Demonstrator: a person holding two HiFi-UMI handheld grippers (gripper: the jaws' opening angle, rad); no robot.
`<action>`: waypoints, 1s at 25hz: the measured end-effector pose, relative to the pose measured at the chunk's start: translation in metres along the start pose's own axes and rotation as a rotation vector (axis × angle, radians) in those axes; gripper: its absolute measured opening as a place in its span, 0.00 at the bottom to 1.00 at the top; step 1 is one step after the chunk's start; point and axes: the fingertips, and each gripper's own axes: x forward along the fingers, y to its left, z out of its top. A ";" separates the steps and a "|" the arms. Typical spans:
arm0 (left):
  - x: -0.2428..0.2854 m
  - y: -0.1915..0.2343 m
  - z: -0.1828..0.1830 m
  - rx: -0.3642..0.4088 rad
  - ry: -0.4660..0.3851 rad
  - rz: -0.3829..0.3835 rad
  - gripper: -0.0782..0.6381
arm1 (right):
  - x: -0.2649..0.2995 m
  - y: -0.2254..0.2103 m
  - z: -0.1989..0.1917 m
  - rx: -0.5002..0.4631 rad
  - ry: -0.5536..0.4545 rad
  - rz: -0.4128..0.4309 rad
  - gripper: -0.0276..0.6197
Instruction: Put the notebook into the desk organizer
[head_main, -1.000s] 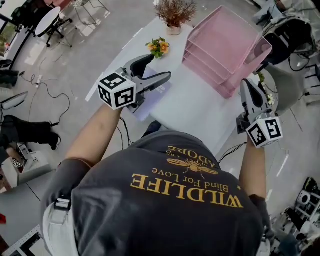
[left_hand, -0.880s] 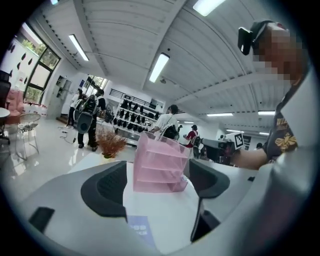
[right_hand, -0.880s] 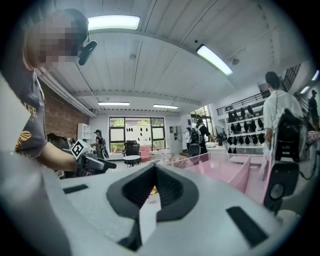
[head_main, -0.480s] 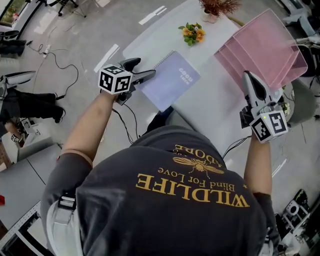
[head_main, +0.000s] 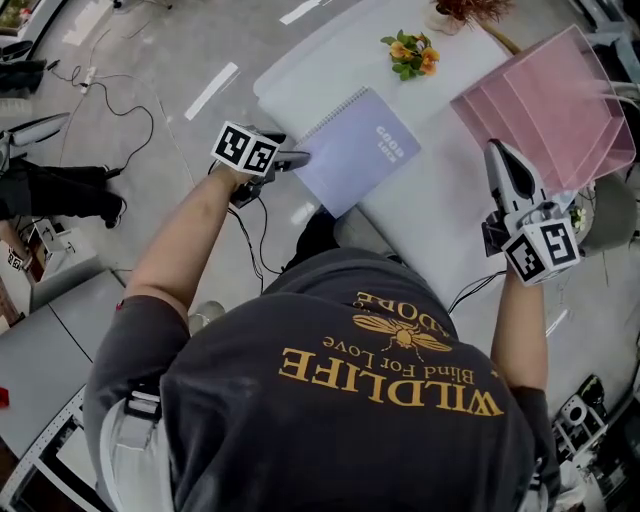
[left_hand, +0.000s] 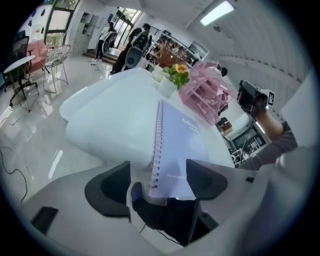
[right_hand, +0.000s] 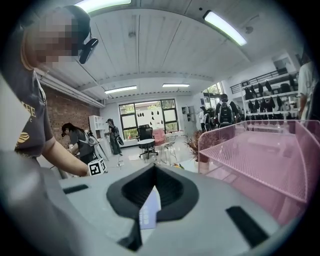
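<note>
- At the desk's (head_main: 440, 215) near edge the purple notebook (head_main: 360, 150) lies flat. Your left gripper (head_main: 292, 160) is closing its wide jaws around the spiral corner, pads not yet touching.
- The pink desk organizer (head_main: 555, 105) stands at the right end, with the small flowers (head_main: 412, 55) at the far edge.
- Your right gripper (head_main: 500, 160), pinched closed and empty, hovers beside the organizer.
- The dried plant (head_main: 470, 8) is cut off at the top.

Floor (head_main: 140, 60): grey and glossy beneath me, catching pale reflections.
Worktop (head_main: 320, 60): mine is white, with rounded corners.
Walls: red brick (right_hand: 62, 117) along one side.
Windows (right_hand: 147, 111): tall dark-framed panes at the far end, with daylight behind them.
Light: long strip lamps (right_hand: 225, 27) lit on a white panelled ceiling (right_hand: 150, 40).
Furniture: small round white table (left_hand: 17, 61), wire chairs (left_hand: 57, 60), pink armchair (left_hand: 36, 49), black office chair (right_hand: 145, 134).
</note>
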 end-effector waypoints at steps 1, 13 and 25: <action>0.004 0.000 -0.003 -0.003 0.030 -0.004 0.60 | 0.002 0.001 -0.001 0.002 0.007 0.001 0.04; 0.033 -0.015 -0.027 -0.062 0.297 -0.063 0.53 | 0.003 -0.001 -0.011 0.027 0.044 -0.022 0.04; -0.008 -0.069 0.009 -0.144 0.171 -0.289 0.15 | -0.027 -0.021 -0.006 0.051 0.018 -0.082 0.04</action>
